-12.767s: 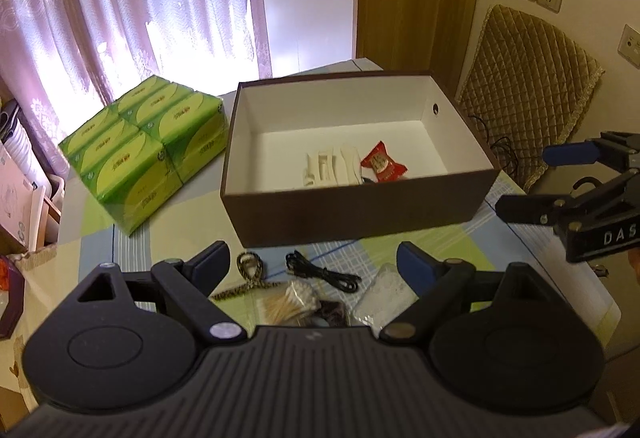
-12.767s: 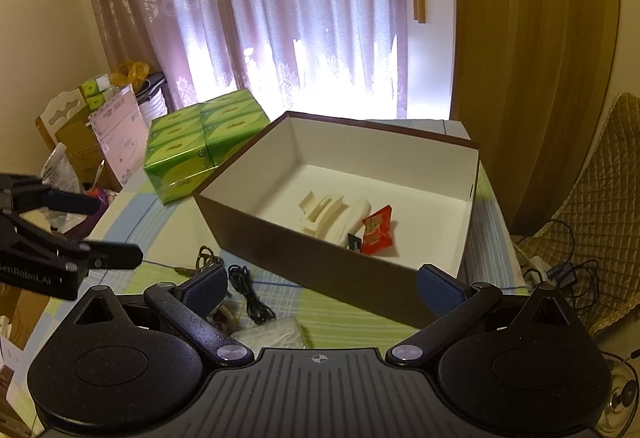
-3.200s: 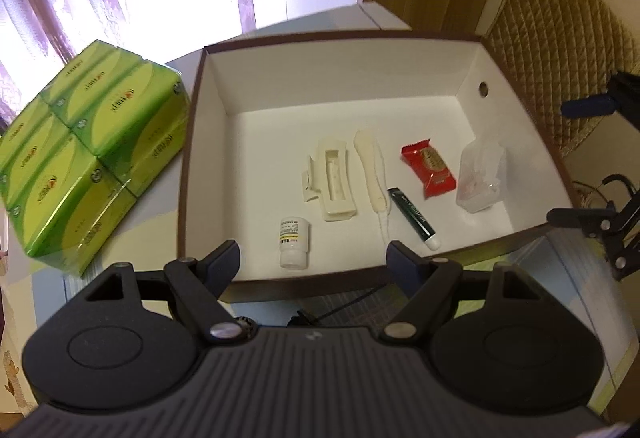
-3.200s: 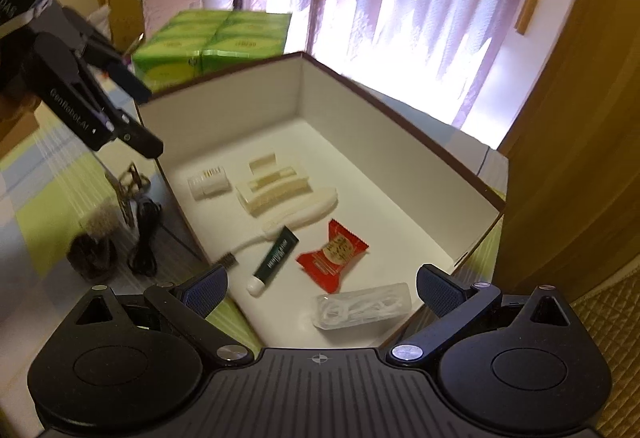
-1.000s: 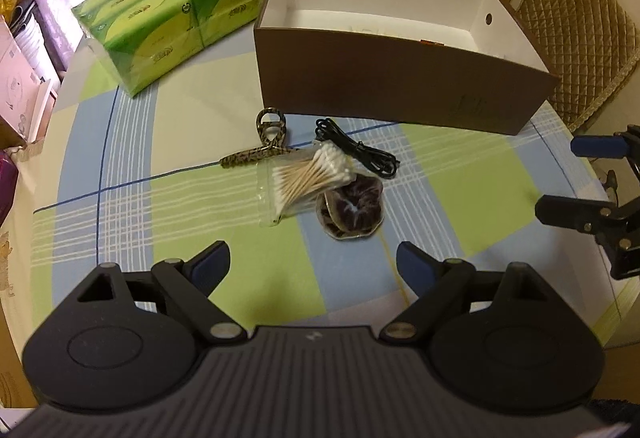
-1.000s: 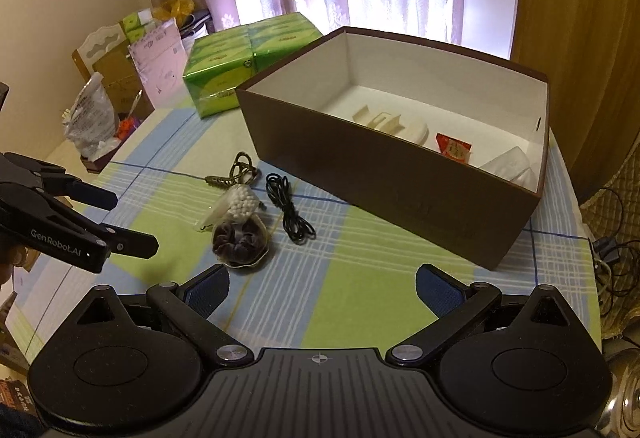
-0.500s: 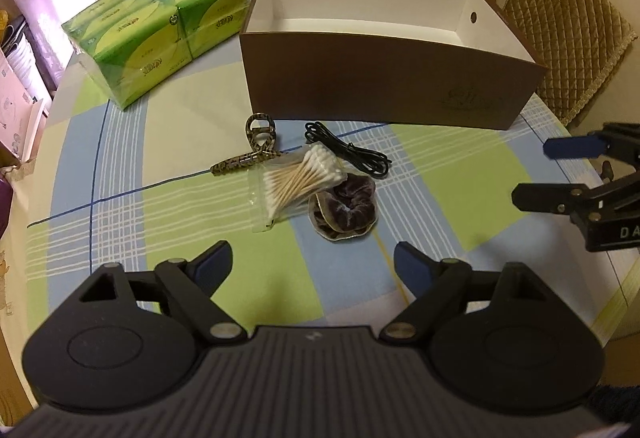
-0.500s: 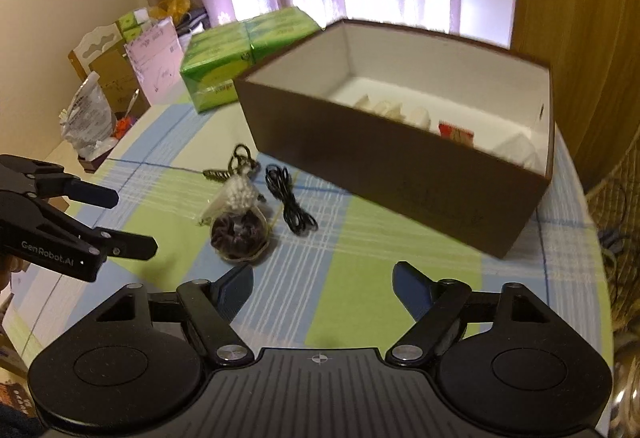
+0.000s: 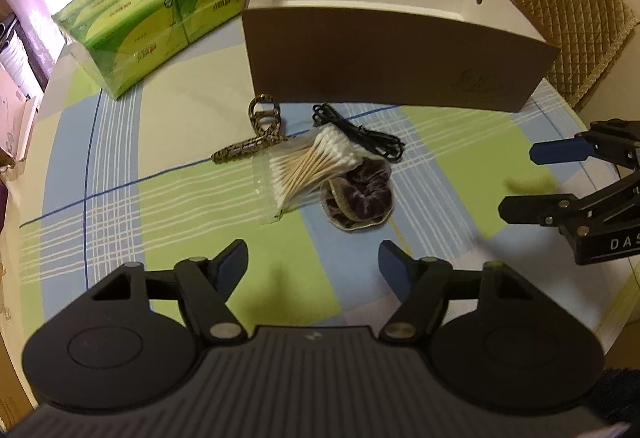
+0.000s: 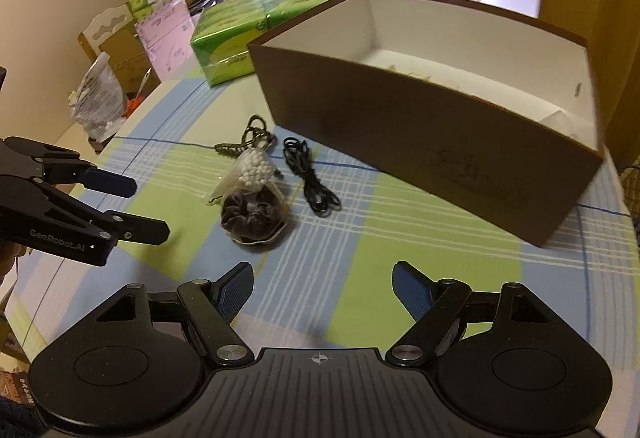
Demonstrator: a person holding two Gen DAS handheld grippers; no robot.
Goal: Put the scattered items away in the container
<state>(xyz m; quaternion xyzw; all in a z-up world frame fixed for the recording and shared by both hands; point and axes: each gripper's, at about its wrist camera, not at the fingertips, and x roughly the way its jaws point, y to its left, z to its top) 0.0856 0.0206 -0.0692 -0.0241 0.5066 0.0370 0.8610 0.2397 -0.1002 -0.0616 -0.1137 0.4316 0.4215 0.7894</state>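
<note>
A brown box (image 9: 384, 58) with a white inside stands at the back of the table; it also shows in the right wrist view (image 10: 420, 142). In front of it lie a bag of cotton swabs (image 9: 308, 168), a dark velvet scrunchie (image 9: 362, 194), a black cable (image 9: 360, 136) and a leopard-print hair clip (image 9: 256, 134). The same swabs (image 10: 252, 168), scrunchie (image 10: 254, 218), cable (image 10: 314, 182) and clip (image 10: 248, 140) show in the right wrist view. My left gripper (image 9: 312, 268) is open and empty, just short of the scrunchie. My right gripper (image 10: 322, 288) is open and empty, to the scrunchie's right.
A green pack of tissue boxes (image 9: 156, 14) sits at the back left of the checked tablecloth (image 9: 120, 198). A quilted chair back (image 9: 568, 26) stands behind the box. Cartons and a plastic bag (image 10: 98, 94) crowd the floor off the table's left edge.
Both grippers have dropped lower and moved closer to the pile of items on the cloth. Both stay open and empty. The items have not moved.
</note>
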